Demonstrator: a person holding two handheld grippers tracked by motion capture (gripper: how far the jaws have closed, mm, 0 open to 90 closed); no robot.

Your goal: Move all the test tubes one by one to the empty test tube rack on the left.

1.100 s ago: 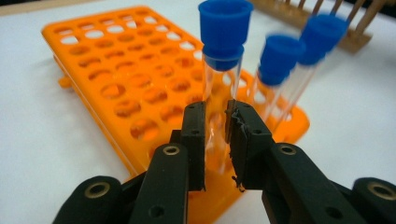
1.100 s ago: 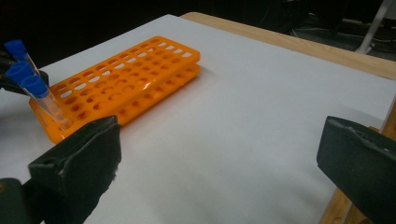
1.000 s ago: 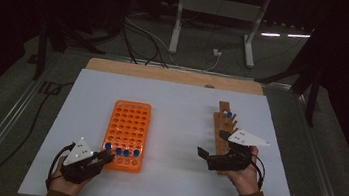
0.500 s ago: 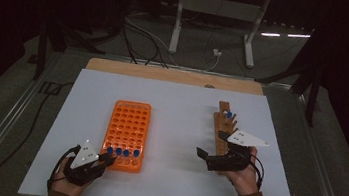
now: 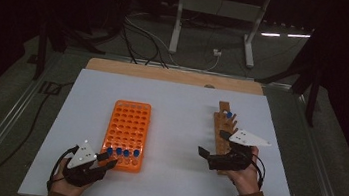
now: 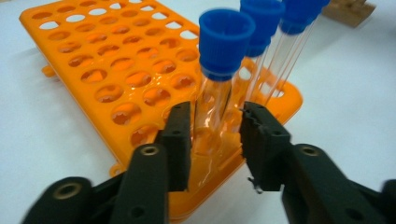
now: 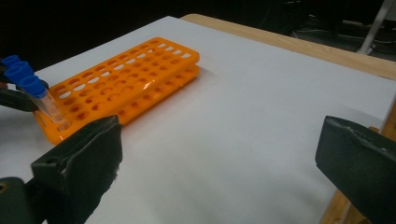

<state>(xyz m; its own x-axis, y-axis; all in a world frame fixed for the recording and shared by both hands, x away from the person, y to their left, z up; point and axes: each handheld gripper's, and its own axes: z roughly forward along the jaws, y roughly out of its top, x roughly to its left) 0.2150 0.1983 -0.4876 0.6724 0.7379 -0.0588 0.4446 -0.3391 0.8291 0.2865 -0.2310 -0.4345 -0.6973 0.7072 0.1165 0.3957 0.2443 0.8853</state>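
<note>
Compared with the earlier high views, both hands occupy the same places; the one change is at the left gripper [image 6: 215, 140], whose jaws have just been opening and now stand slightly apart on either side of a clear plastic test tube with a blue screw cap [image 6: 219, 79], with a narrow gap visible on each side, so the pads no longer clamp it. That tube stands seated in a hole of the near row of the orange plastic perforated tube rack [image 5: 127, 132], beside further blue-capped tubes. The high view places the left gripper [image 5: 104, 162] at the rack's near left corner and the right gripper [image 5: 208, 155] beside the wooden tube rack [image 5: 220, 126] on the white table [image 5: 179, 129]. The right gripper view shows its own jaws wide apart with nothing between them, and the orange rack farther off.
</note>
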